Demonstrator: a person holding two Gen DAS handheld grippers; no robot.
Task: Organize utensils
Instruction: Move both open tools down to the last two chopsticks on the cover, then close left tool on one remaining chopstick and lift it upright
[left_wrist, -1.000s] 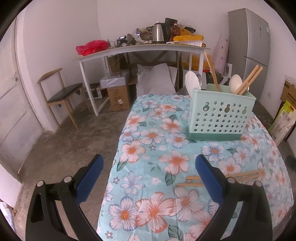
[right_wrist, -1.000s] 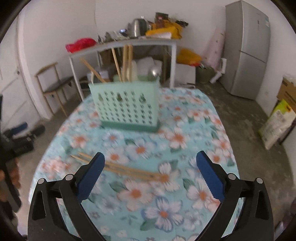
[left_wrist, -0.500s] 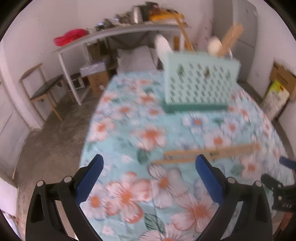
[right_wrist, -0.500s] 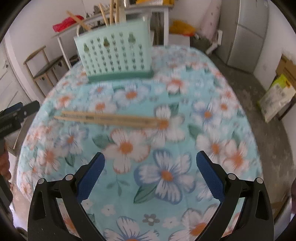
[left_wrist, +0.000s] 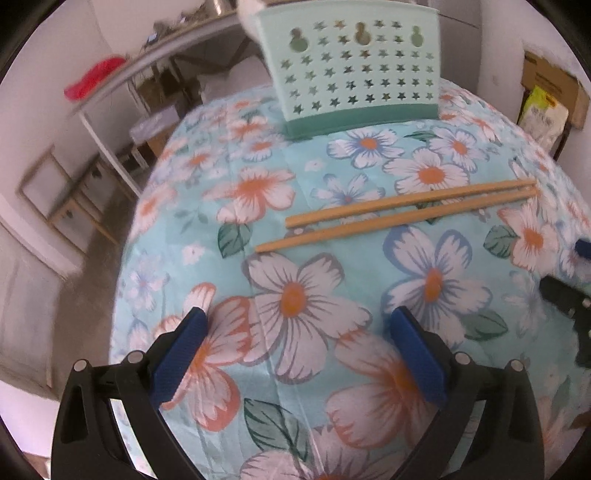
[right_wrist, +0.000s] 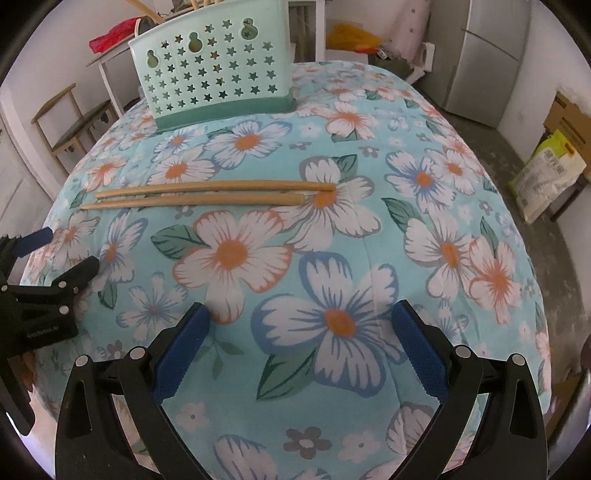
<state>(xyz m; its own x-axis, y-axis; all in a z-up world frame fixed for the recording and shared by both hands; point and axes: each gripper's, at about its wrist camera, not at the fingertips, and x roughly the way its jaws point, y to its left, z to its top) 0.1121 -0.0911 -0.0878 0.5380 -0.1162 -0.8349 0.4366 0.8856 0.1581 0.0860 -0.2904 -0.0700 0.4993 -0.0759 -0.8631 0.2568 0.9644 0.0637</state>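
Table (right_wrist: 461, 122) draped in a floral cloth, its rounded edges dropping away to bare concrete floor on both sides. Plenty of open cloth between the two tools and the chopsticks (right_wrist: 207, 194); nothing in the way. Teal utensil holder (right_wrist: 214, 70) stood upright at the far end, perforated with stars, well apart from the chopsticks. Wooden handles poked from its top in the right wrist view.

Chopsticks lay flat on the cloth, side by side and nearly parallel, long axis running across the table from left to right. Seen from the left wrist (left_wrist: 402, 208), thick ends pointed toward the left edge, thin tips toward the right, close together there. Slightly staggered, one reaching further than the other.

Left gripper (left_wrist: 299, 347) spread wide, blue pads empty, held just above the near part of the cloth. Right gripper (right_wrist: 301, 339) likewise spread wide and empty, hovering over a blue flower. Each tool visible at the margin of the other's view.

Compared with a second earlier: both cameras tilted further down and closer to the table, chopsticks larger in view and nearer the pads, holder pushed to the top of both pictures. Chopsticks themselves unmoved on the cloth.
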